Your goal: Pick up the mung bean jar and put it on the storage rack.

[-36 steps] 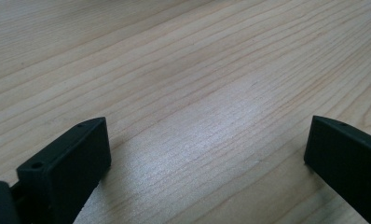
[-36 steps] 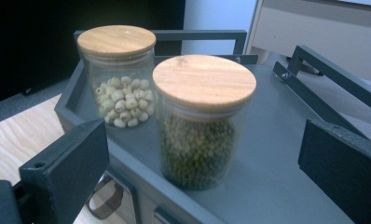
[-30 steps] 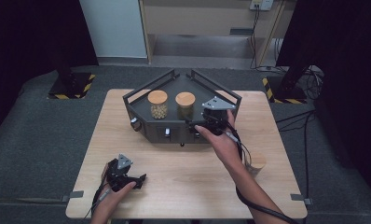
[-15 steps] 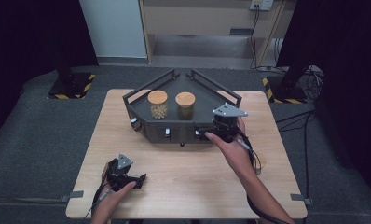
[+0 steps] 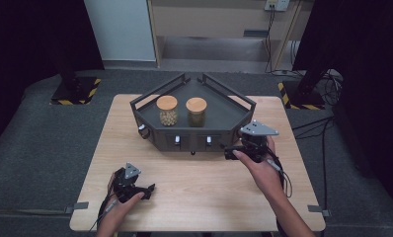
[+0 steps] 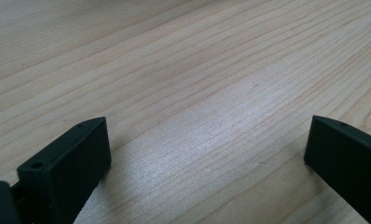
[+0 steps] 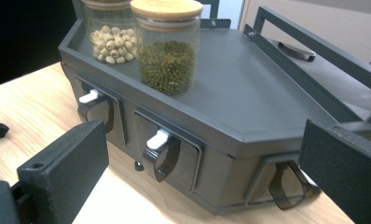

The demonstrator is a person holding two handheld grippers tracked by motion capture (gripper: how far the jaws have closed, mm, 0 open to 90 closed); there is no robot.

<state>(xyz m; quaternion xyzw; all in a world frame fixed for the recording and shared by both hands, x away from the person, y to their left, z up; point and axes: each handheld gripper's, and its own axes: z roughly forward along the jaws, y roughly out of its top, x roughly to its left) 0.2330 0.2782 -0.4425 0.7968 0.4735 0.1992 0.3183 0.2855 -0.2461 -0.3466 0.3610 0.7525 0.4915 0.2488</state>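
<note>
While the dark rack [image 5: 219, 116] sits at the table's [image 5: 194, 197] far middle, the right gripper [image 5: 230, 154] hovers just off its front right corner, jaws wide and empty; the left gripper [image 5: 146, 189] rests well before it, gaping empty too.

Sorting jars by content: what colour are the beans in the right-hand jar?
Dark green beans, clearest in the right gripper view.

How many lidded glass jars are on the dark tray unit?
2. The jar of pale round seeds stands left on the tray unit; the jar of green beans stands close beside it on the right. No others are visible.
</note>
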